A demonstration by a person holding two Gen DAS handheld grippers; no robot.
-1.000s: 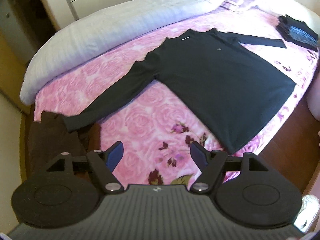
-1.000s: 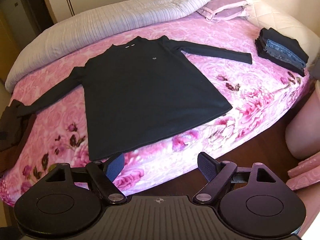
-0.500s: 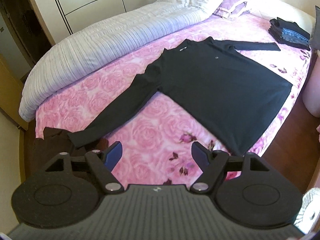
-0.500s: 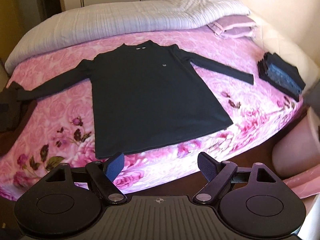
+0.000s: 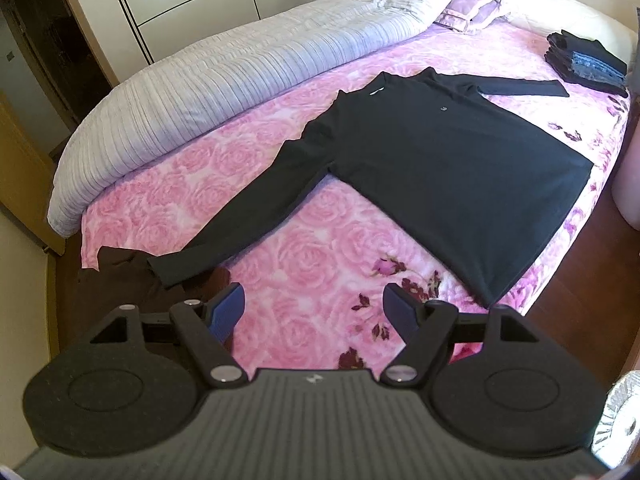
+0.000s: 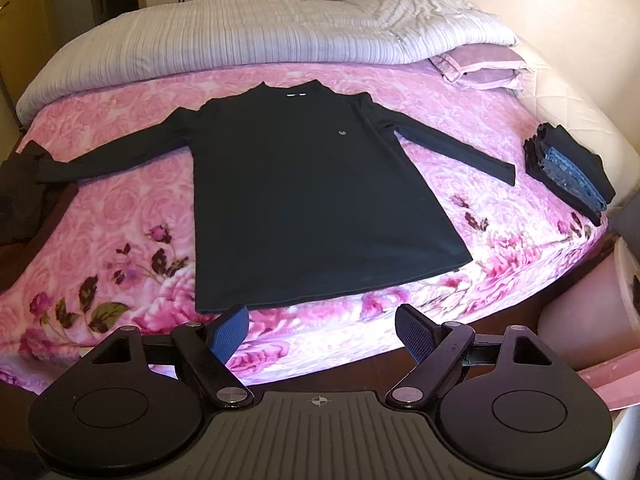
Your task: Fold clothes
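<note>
Black shirt [image 6: 316,200] flat on bed [image 6: 120,216]

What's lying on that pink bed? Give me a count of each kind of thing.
Black long-sleeved top, spread flat: 1
Stack of folded dark clothes: 1
Brown garment at the bed's edge: 1
Rolled-back striped duvet: 1
Lilac pillow: 1
Total: 5

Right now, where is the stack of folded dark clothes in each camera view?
Left wrist view: the stack of folded clothes sits at the far upper right, beyond the sleeve tip.
Right wrist view: the stack sits at the right edge of the bed, mid-height.
Shared landmark: the black long-sleeved shirt, whose outstretched sleeve points toward the stack.
</note>
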